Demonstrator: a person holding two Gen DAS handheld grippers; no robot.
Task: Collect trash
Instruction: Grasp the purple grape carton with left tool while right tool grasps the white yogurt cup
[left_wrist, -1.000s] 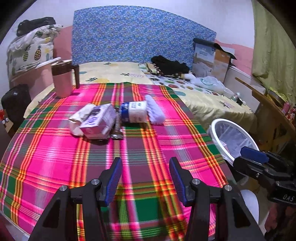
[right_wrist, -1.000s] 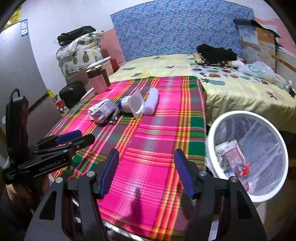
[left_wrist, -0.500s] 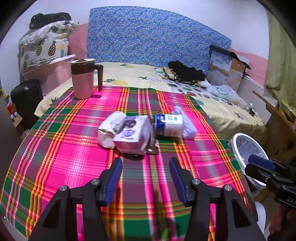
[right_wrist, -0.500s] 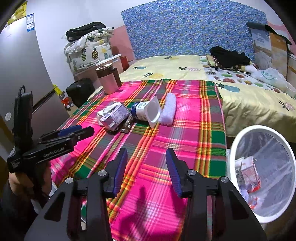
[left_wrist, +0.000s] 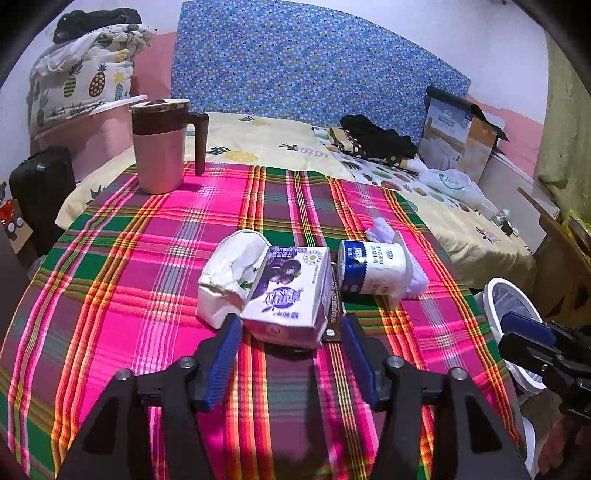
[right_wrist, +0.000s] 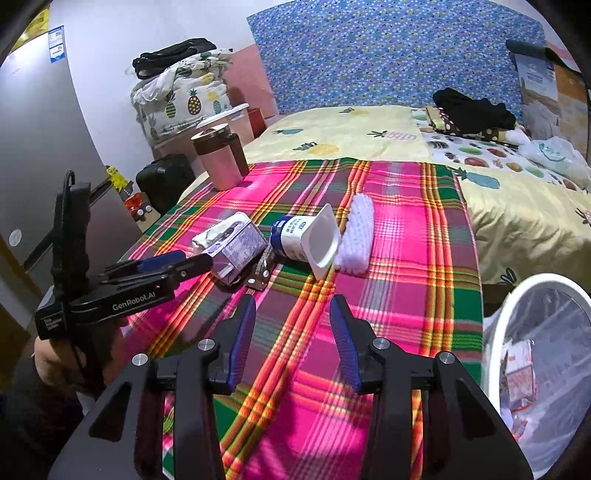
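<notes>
A purple-and-white milk carton (left_wrist: 288, 291) lies on the plaid tablecloth (left_wrist: 147, 258), with a crumpled white paper (left_wrist: 231, 269) at its left and a blue-and-white yogurt cup (left_wrist: 373, 271) on its side at its right. A white fluffy piece (right_wrist: 356, 232) lies beside the cup. My left gripper (left_wrist: 291, 332) is open, its fingers flanking the carton's near end. My right gripper (right_wrist: 291, 321) is open and empty, over the cloth short of the cup (right_wrist: 306, 242). The white trash bin (right_wrist: 543, 354) stands at the table's right.
A pink mug with brown lid (left_wrist: 162, 147) stands at the table's far left. A dark flat wrapper (right_wrist: 262, 267) lies between carton and cup. The bed (right_wrist: 369, 136) with clothes lies behind. A black bag (left_wrist: 40, 192) sits on the floor at the left.
My left gripper has moved forward to the carton, its fingers now on either side of it. My right gripper has moved forward and left toward the cup and closed part way.
</notes>
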